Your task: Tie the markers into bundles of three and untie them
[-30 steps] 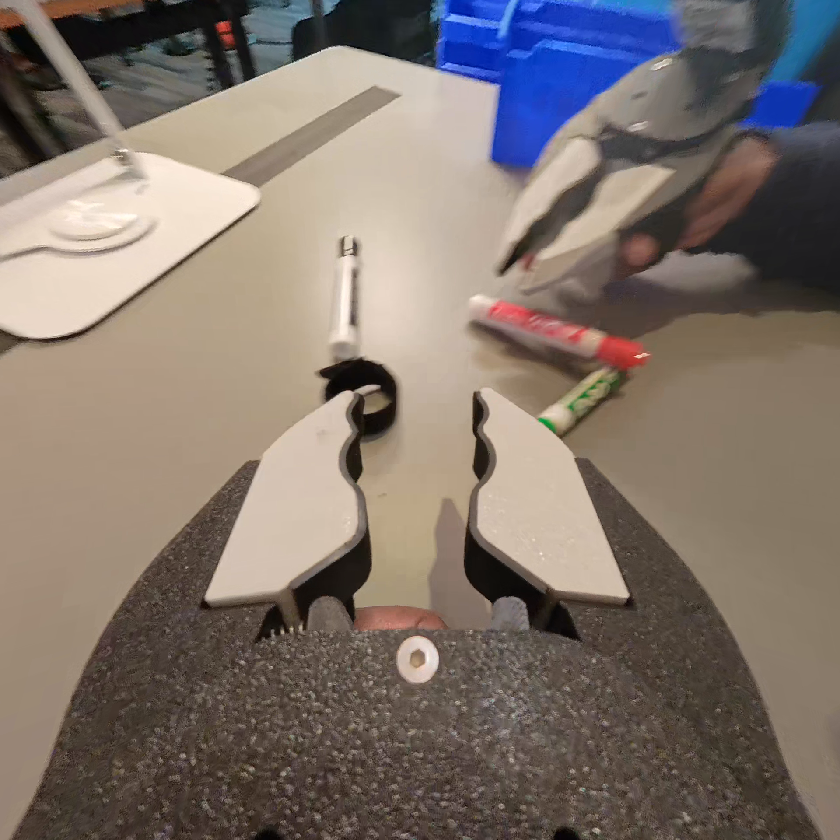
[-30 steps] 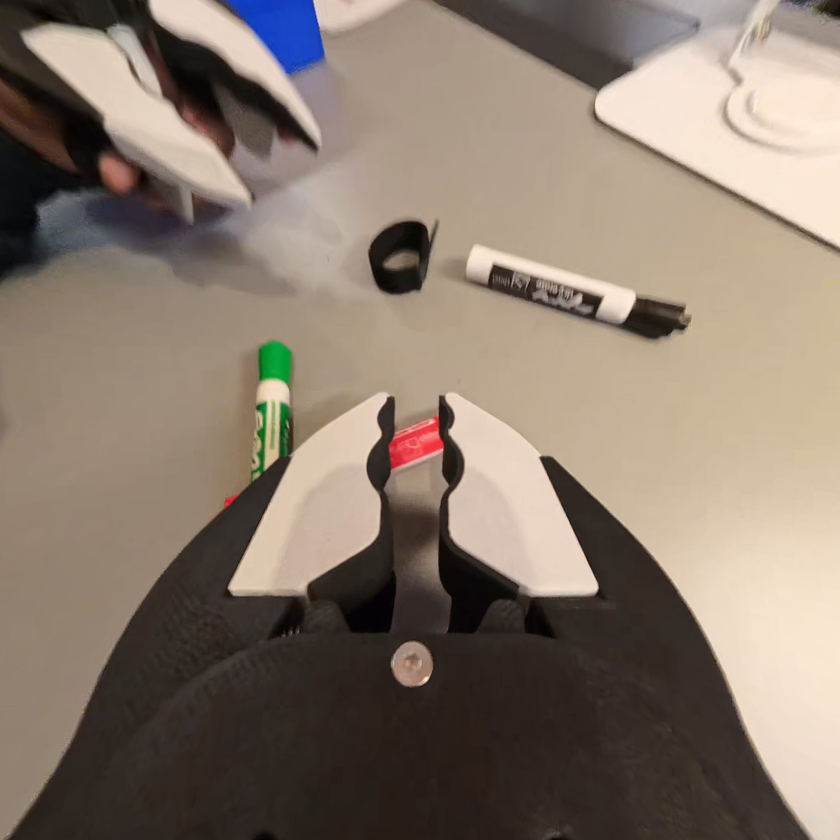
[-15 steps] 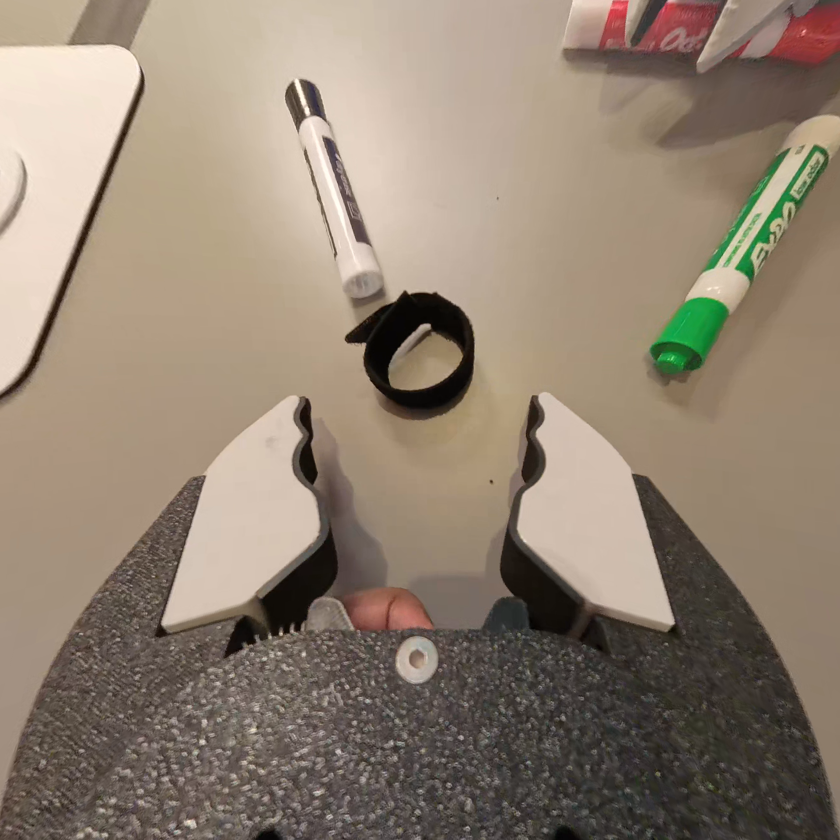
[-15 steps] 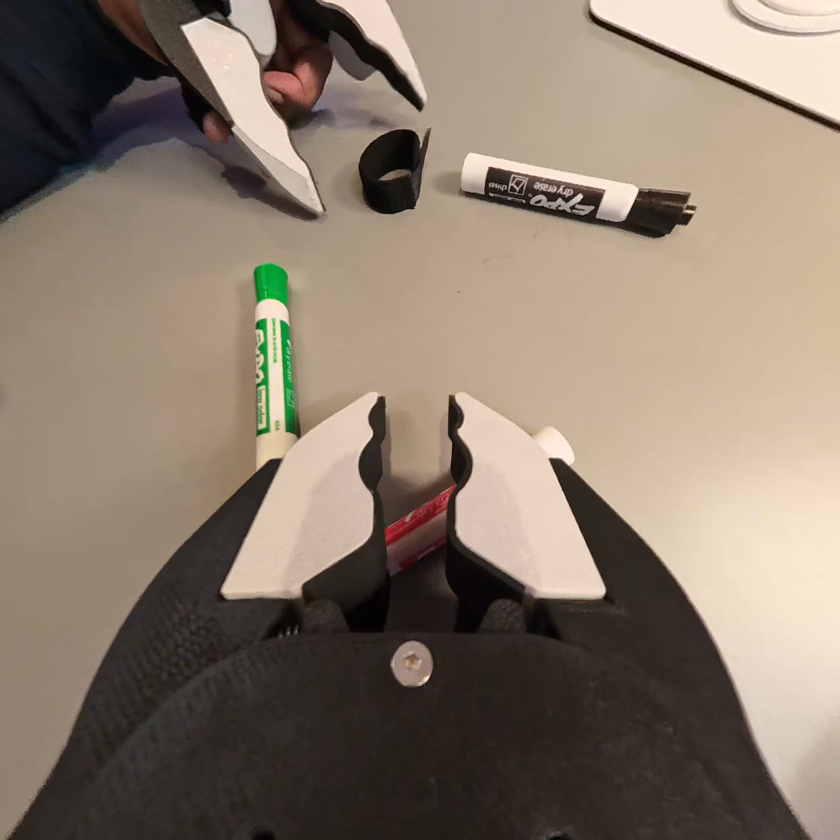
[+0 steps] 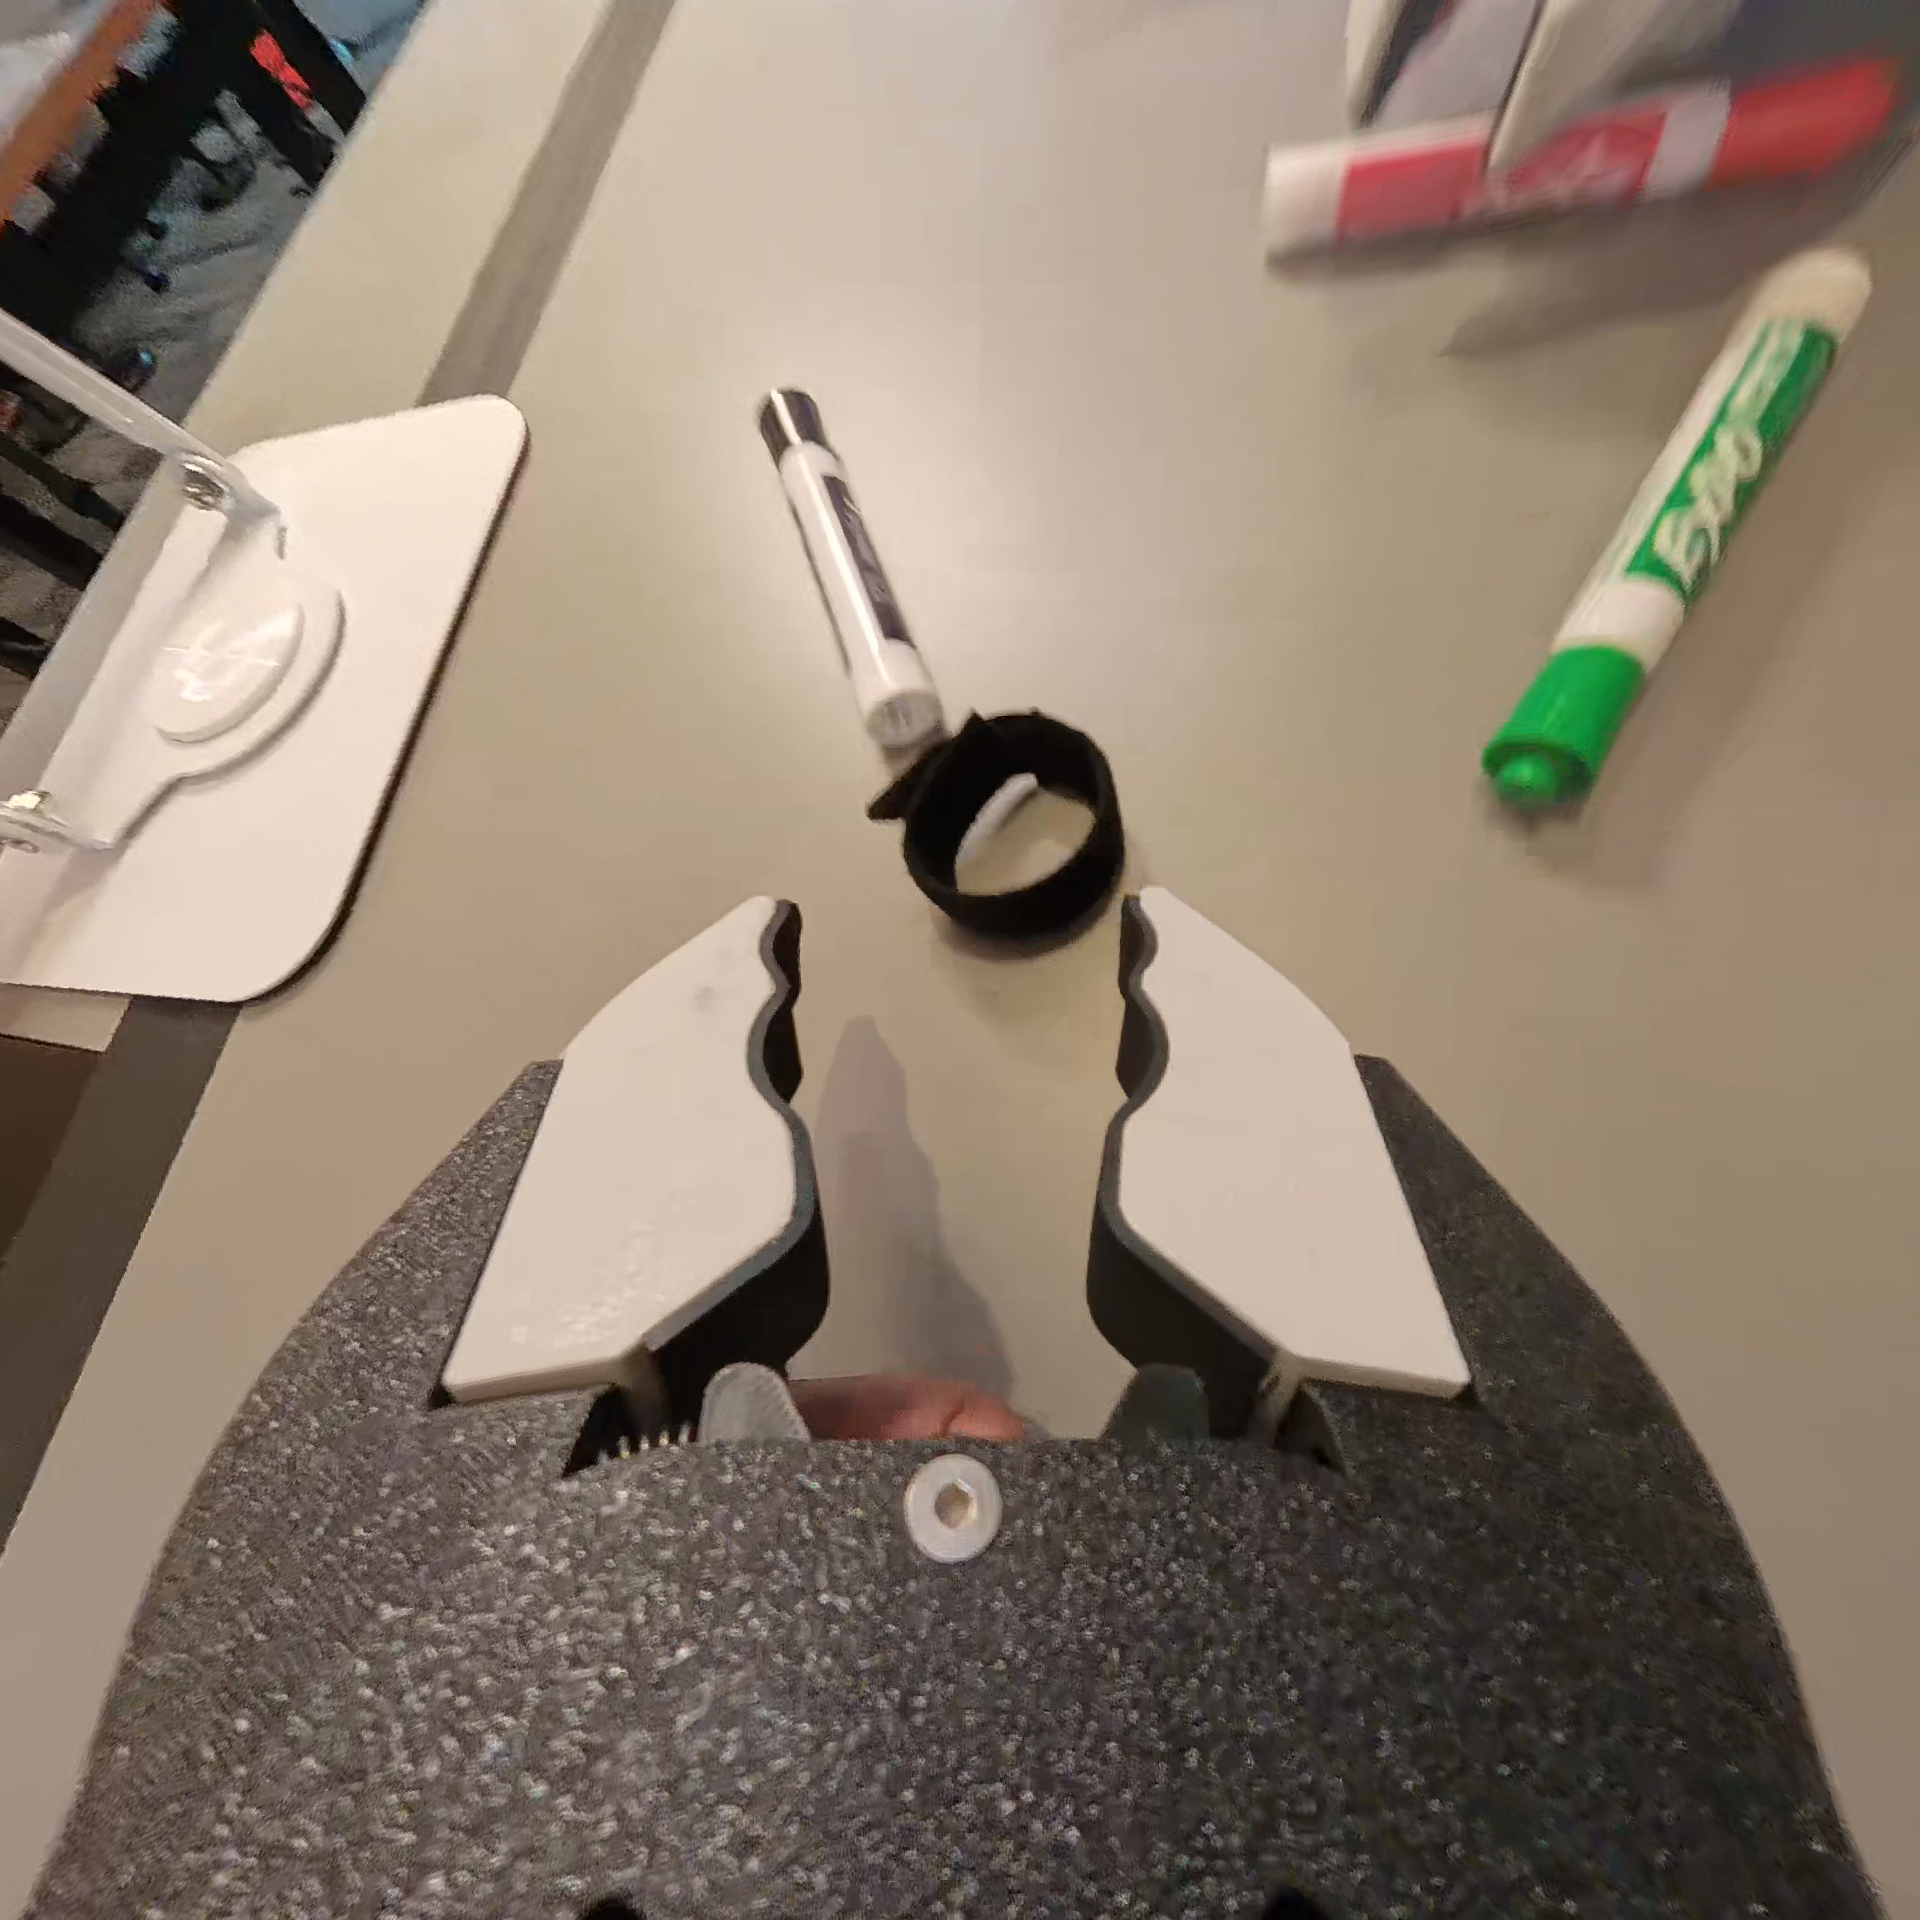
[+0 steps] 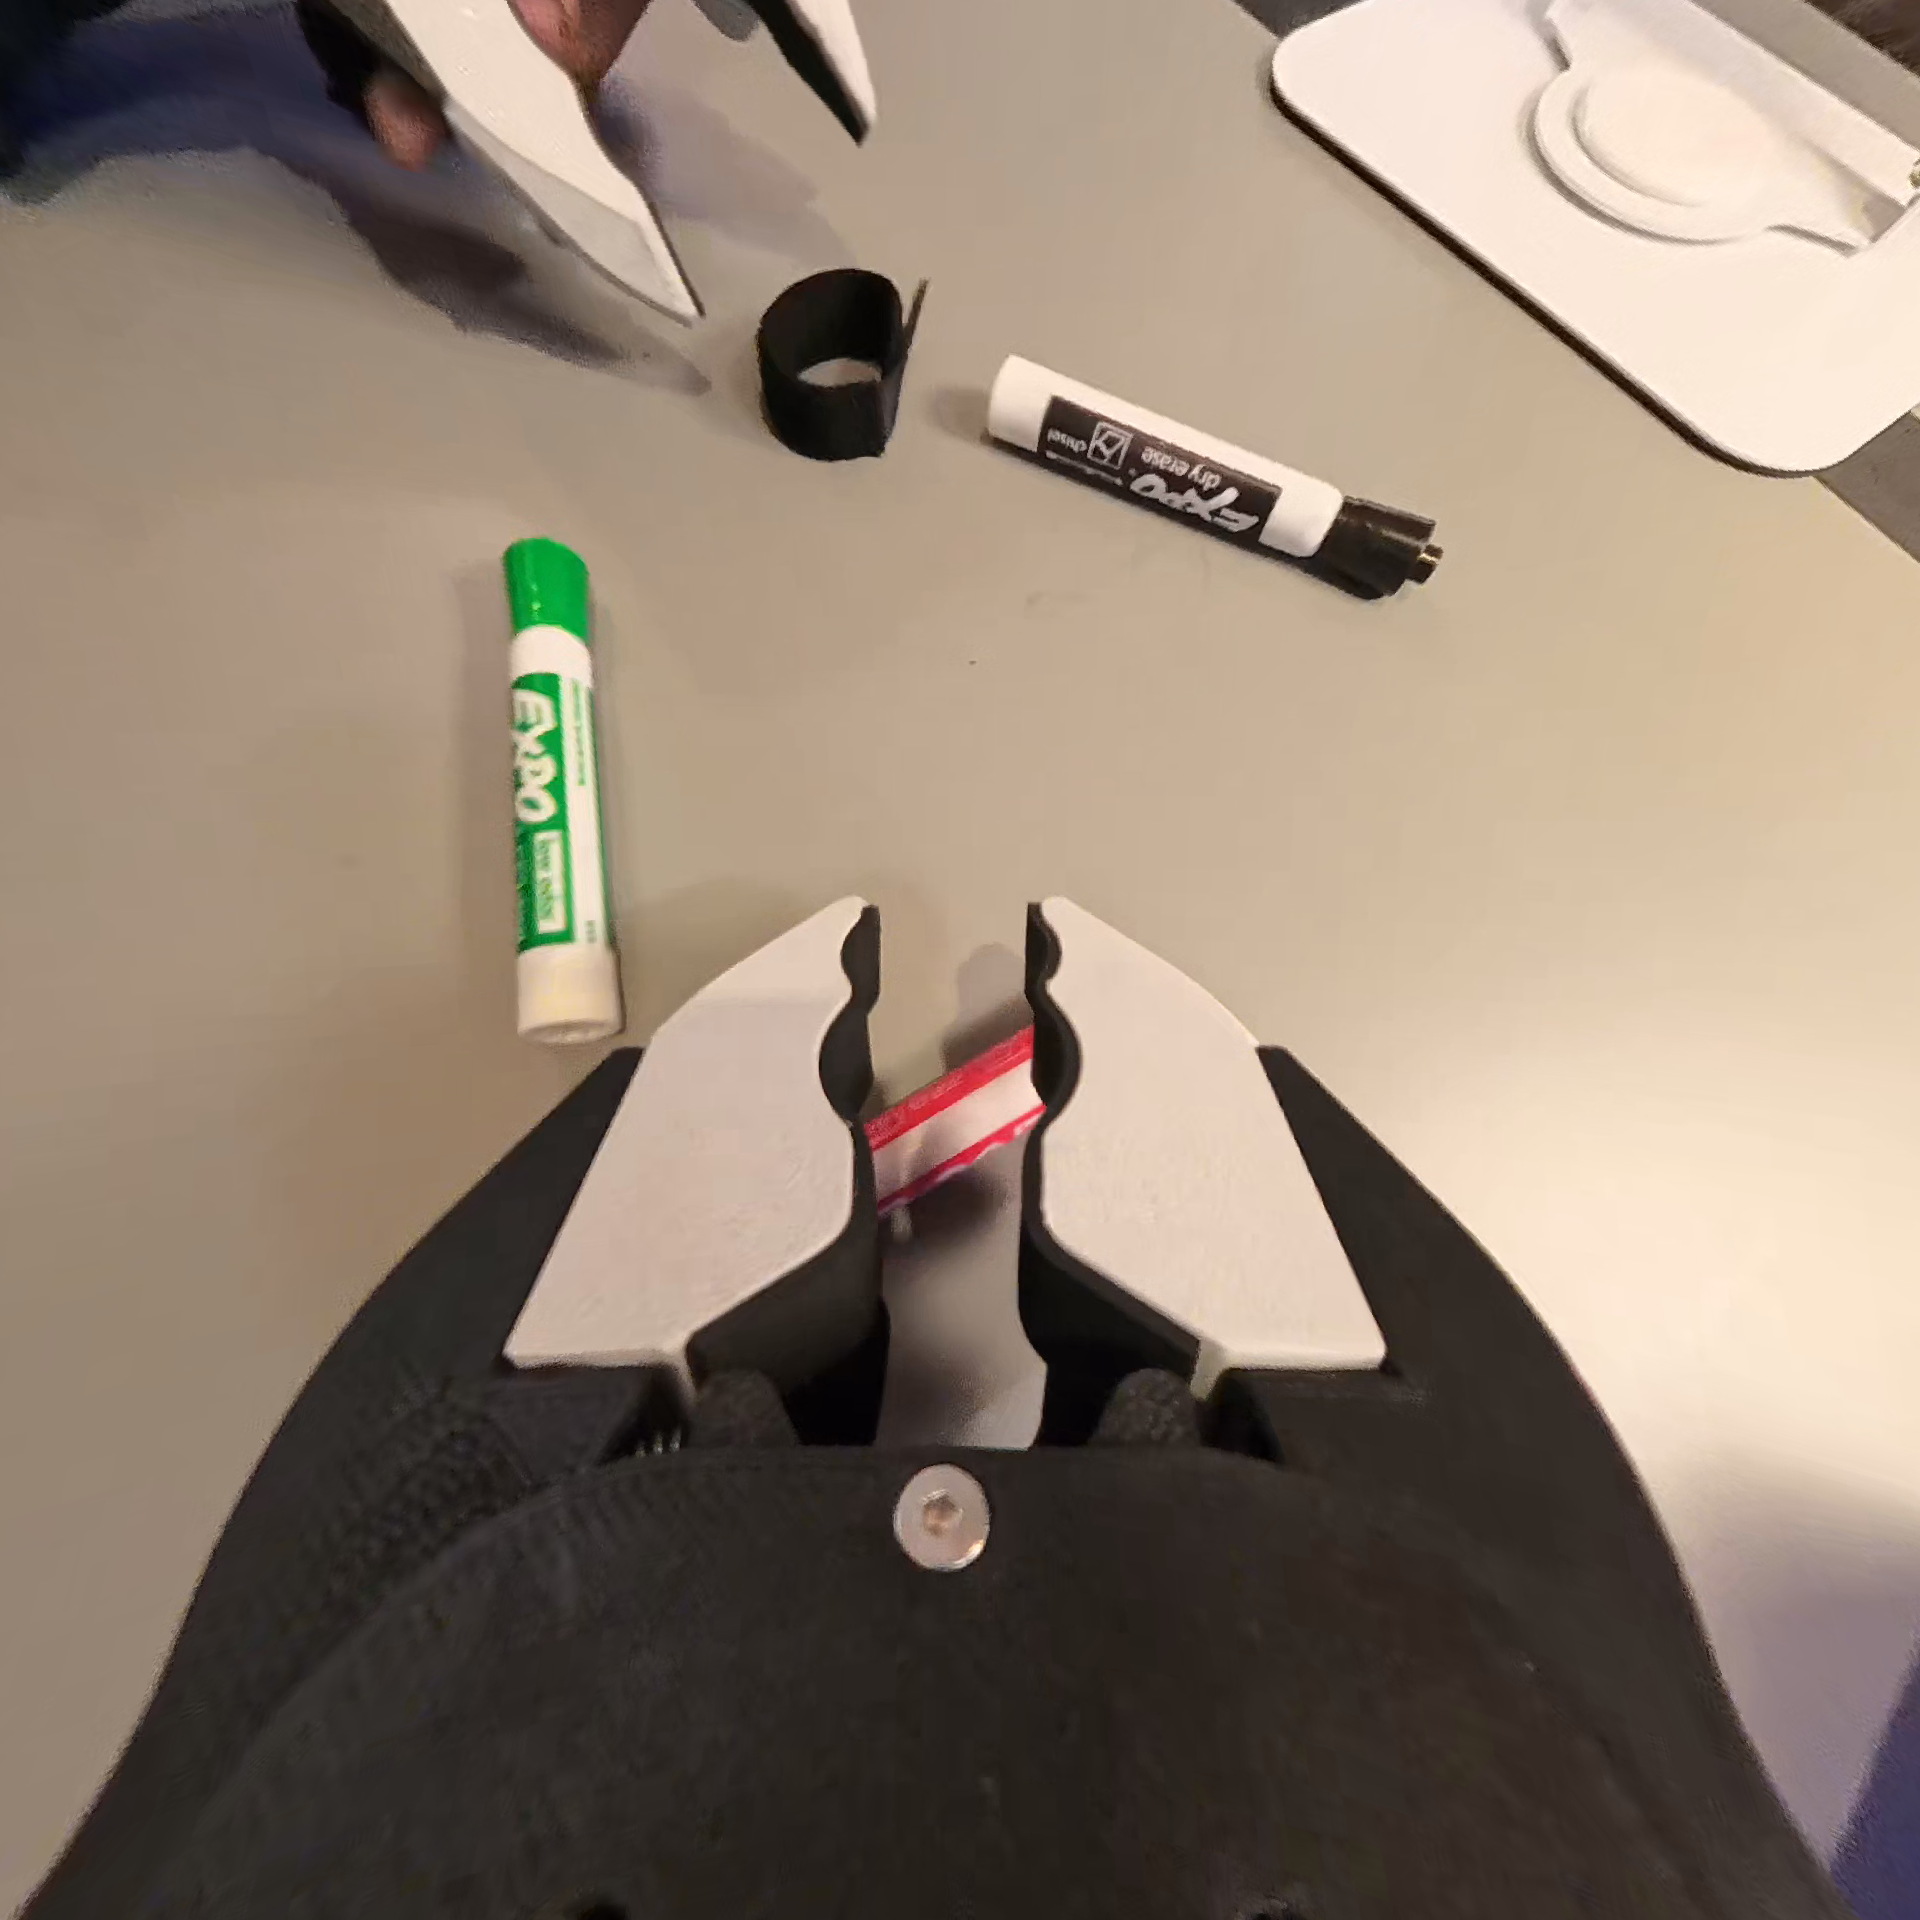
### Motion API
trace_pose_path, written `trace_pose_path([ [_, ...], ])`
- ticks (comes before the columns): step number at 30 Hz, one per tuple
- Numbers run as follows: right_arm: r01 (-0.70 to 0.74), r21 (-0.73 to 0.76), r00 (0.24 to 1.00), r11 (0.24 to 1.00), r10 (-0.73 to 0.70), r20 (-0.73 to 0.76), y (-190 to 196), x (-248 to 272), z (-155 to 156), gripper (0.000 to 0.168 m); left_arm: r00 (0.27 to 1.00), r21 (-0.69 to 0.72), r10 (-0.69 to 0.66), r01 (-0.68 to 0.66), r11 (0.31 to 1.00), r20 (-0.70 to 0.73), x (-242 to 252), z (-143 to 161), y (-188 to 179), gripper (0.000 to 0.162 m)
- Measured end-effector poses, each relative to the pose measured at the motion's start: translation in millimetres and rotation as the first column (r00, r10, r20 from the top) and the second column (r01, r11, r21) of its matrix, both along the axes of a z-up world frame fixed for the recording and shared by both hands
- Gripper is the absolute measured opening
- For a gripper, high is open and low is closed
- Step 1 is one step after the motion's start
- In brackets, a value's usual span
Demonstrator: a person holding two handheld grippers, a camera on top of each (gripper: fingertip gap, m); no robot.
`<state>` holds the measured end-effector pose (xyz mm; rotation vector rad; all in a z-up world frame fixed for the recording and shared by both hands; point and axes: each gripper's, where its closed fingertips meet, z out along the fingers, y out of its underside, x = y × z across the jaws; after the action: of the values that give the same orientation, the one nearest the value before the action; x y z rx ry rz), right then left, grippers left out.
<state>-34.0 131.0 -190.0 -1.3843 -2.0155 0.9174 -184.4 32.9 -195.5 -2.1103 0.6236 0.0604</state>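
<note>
- Three markers loose on the grey table [image 6: 1351, 831], well apart: green marker [image 6: 556, 790], black marker [image 6: 1195, 468], red marker [image 6: 961, 1117]. Probably light, stiff, slick plastic that rolls easily, so best grabbed mid-barrel.
- Black strap loop [image 5: 1008, 831] near the black marker's end, looks soft and floppy.
- Left gripper [image 5: 961, 925] spread, empty, just short of the loop.
- Right gripper [image 6: 951, 925] pinching the red marker mid-barrel, or near enough.

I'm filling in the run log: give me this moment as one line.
phase: gathering markers | left gripper: open, short of black strap loop | right gripper: around red marker, grip unclear | green marker, black marker: loose on table
</note>
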Motion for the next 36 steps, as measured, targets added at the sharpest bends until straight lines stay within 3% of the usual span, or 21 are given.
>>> trace_pose_path([
  [7, -0.129, -0.018, 0.992, 0.991, 0.129, 0.005, -17, 26, 3, 0.027, 0.951, 0.047, -0.209, 0.225, 0.973, -0.226, 24, -3, -5, 0.042],
  [13, -0.041, -0.011, 0.994, 0.999, 0.042, 0.099, -8, 46, -6, 0.029, 0.92, -0.026, -0.219, 0.223, 0.975, -0.326, 22, -12, 5, 0.038],
  [17, 0.094, 0.05, 0.98, 0.994, -0.102, 0.174, 10, 58, -21, 0.033, 0.913, -0.078, -0.211, 0.196, 0.977, -0.349, 18, -21, 7, 0.02],
  [21, 0.105, 0.048, 0.969, 0.993, -0.113, 0.218, 6, 62, -26, 0.034, 0.92, -0.079, -0.172, 0.154, 0.985, -0.352, 15, -21, 8, 0.004],
  [24, 0.099, 0.097, 0.963, 0.99, -0.12, 0.241, 6, 63, -31, 0.033, 0.925, -0.056, -0.13, 0.117, 0.991, -0.358, 13, -20, 9, 0.003],
  [28, 0.069, 0.132, 0.964, 0.989, -0.1, 0.247, 2, 65, -32, 0.027, 0.963, 0.023, -0.06, 0.068, 0.997, -0.263, 22, -8, 7, 0.003],
  [32, 0.039, 0.125, 0.968, 0.991, -0.069, 0.242, -1, 63, -32, 0.025, 0.998, 0.104, -0.006, 0.012, 0.994, -0.062, 36, 13, 2, 0.003],
  [36, 0.003, 0.046, 0.971, 0.999, -0.014, 0.237, -9, 57, -29, 0.022, 0.986, 0.141, -0.004, -0.019, 0.99, 0.164, 58, 28, 3, 0.003],
])
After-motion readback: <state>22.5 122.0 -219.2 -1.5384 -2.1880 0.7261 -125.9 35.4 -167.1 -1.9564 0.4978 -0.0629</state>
